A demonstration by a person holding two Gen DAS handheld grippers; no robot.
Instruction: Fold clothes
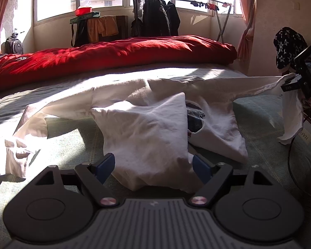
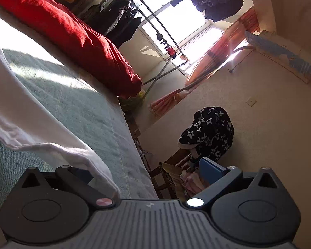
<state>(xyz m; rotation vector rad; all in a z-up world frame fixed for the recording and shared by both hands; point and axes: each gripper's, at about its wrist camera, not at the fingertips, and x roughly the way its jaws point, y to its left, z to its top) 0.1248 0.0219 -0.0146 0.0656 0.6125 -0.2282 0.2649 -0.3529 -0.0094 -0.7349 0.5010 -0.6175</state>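
Observation:
A white long-sleeved garment (image 1: 147, 128) lies spread and rumpled on the green bedsheet (image 1: 265, 120). My left gripper (image 1: 153, 166) is open just above the sheet, its blue fingers on either side of the garment's near hem fold. In the left wrist view my right gripper (image 1: 290, 85) is at the far right, holding the end of the stretched right sleeve (image 1: 248, 85) off the bed. In the right wrist view the jaws are wide apart, the sleeve (image 2: 51, 128) drapes over the left finger, and the right finger (image 2: 211, 172) is bare.
A red duvet (image 1: 114, 56) lies along the far side of the bed. A drying rack with dark jackets (image 1: 159, 18) stands by the window. A star-patterned garment (image 2: 209, 137) hangs on a chair beside the bed's right edge (image 2: 134, 145).

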